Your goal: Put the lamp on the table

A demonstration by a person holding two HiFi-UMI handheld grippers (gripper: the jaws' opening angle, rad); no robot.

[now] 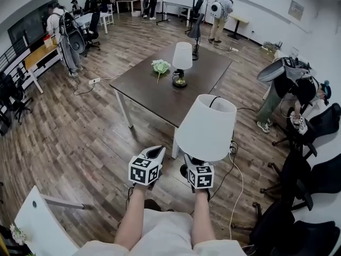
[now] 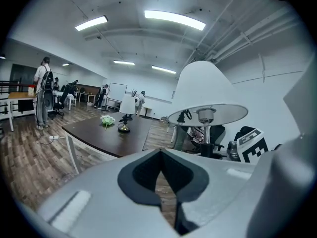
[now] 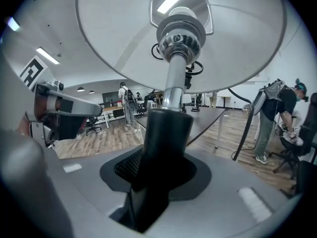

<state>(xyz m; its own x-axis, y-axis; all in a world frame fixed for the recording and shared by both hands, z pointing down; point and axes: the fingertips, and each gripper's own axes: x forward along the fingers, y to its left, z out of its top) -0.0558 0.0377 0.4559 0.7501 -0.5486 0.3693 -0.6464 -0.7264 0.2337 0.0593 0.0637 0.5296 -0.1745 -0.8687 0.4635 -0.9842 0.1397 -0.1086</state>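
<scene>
Short of the near corner of the dark brown rectangular table (image 1: 146, 88), the left gripper (image 1: 154, 153) hangs over the wood-plank floor (image 1: 80, 143), its jaws closed together on nothing. Just to its right, the right gripper (image 1: 193, 163) is clamped on the black stem of the tall white-shaded lamp (image 1: 206, 127), which is upright, off the table and near that corner. A smaller white-shaded lamp (image 1: 181, 63) stands on the tabletop.

An open office: desks (image 1: 40, 55), swivel chairs (image 1: 314, 180), strip ceiling lights (image 2: 174, 19).
</scene>
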